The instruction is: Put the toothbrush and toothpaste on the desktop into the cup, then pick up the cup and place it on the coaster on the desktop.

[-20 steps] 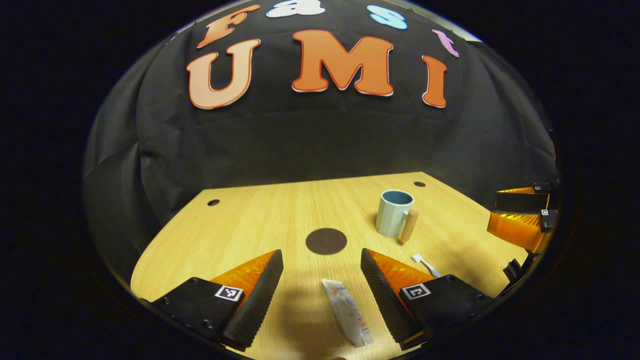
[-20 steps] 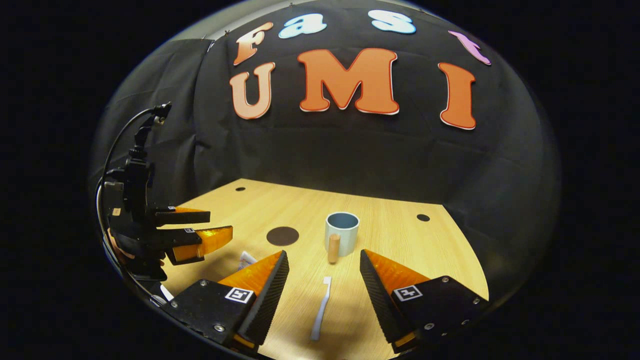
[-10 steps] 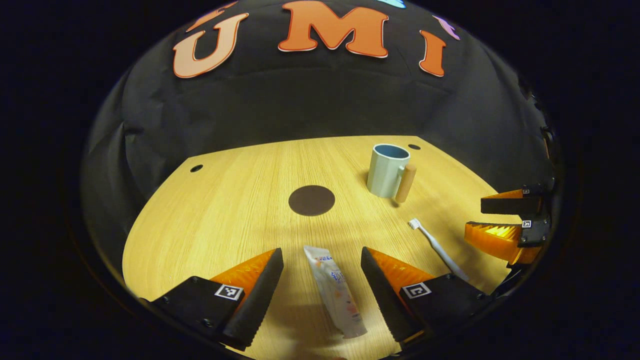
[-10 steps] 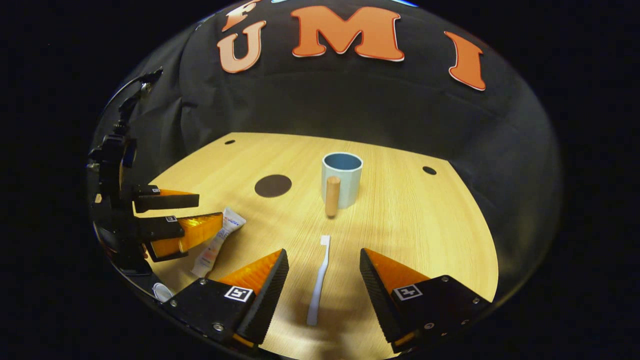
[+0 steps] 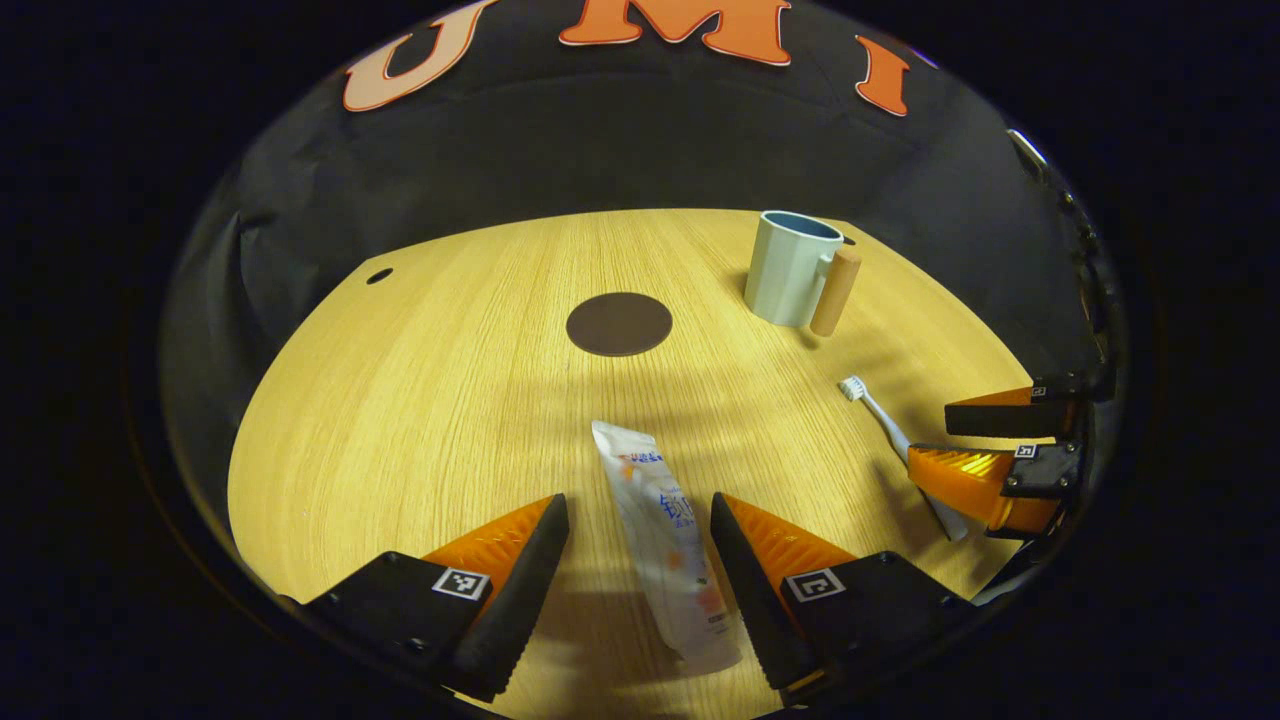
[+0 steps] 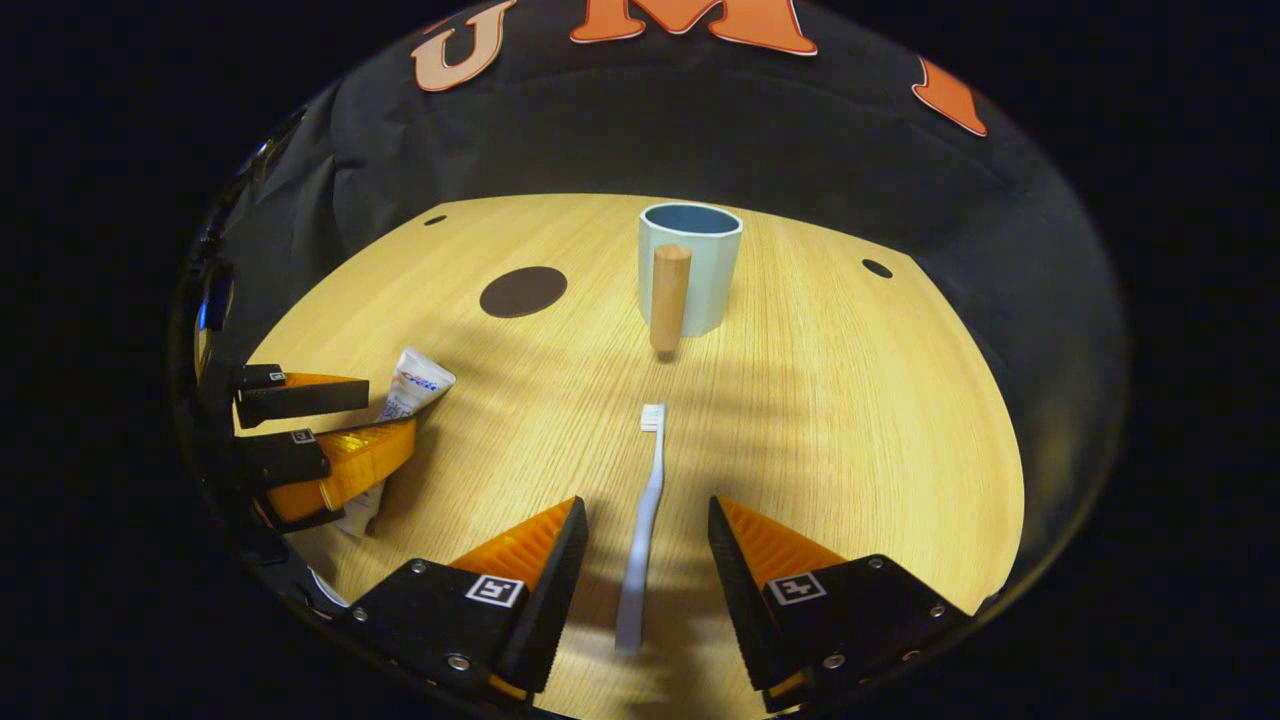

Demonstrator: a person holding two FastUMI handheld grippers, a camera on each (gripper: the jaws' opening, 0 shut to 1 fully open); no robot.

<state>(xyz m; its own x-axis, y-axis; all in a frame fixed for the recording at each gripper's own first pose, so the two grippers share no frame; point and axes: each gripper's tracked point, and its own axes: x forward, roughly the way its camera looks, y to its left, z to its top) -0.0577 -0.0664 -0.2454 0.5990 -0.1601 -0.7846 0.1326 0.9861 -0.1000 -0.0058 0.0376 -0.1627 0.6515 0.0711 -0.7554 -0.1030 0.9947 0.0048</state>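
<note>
A white toothpaste tube [image 5: 660,535] lies flat on the wooden desktop [image 5: 440,380], between the spread fingers of my left gripper [image 5: 638,512], which is open and low over it. A white toothbrush [image 6: 642,520] lies with its head pointing at the cup, between the fingers of my right gripper [image 6: 646,515], also open. The pale blue cup [image 6: 690,268] with a wooden handle stands upright farther back. A dark round coaster [image 6: 523,291] lies to its left. In the left gripper view the cup [image 5: 792,265], coaster [image 5: 619,323], toothbrush [image 5: 890,430] and right gripper [image 5: 950,440] appear.
The left gripper [image 6: 385,420] shows at the left edge of the right gripper view, over the toothpaste tube [image 6: 410,390]. Small dark holes [image 6: 877,268] mark the desktop near its back corners. The black cloth wall rises right behind the desktop's far edge.
Both grippers have come down and forward: the toothpaste now lies between the left fingers and the toothbrush between the right fingers. Both pairs of fingers have narrowed slightly.
</note>
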